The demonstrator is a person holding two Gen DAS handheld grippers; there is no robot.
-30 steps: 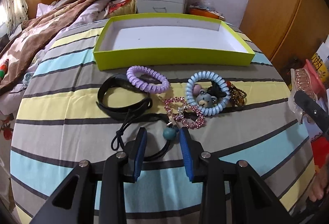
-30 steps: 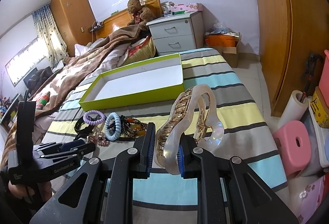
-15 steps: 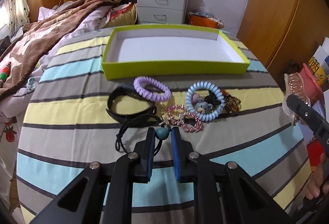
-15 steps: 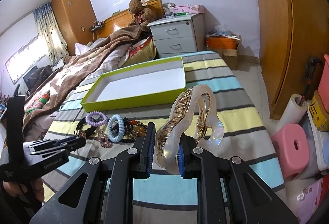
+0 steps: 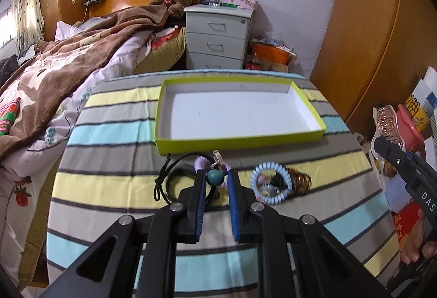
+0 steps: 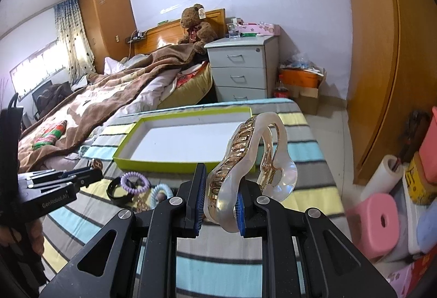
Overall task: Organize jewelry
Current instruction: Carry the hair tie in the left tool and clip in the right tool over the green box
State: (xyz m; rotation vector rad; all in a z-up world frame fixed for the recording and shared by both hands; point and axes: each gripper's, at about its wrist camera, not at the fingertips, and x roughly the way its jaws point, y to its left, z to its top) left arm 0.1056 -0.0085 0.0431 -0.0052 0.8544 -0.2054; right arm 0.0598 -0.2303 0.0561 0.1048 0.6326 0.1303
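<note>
**Both grippers loaded, short of the tray**

The cord (image 5: pixel 174 165) is hanging from the teal bead (image 5: pixel 215 177), which the left gripper (image 5: pixel 215 183) is pinching between its blue pads (image 5: pixel 201 202); a metal charm (image 5: pixel 217 160) is dangling just above. Judged light and limp, the cord is best taken by the hard bead, though a round bead may roll out. The hair claw (image 6: pixel 245 161), clamped at its base in the right gripper (image 6: pixel 218 205), is standing upright; it looks stiff, glossy and possibly brittle. Both grippers are hovering above the striped cloth (image 5: pixel 109 188), near the empty green tray (image 5: pixel 240 141). The blue coil tie (image 5: pixel 270 183) and purple coil tie (image 6: pixel 135 182) are lying below.
</note>
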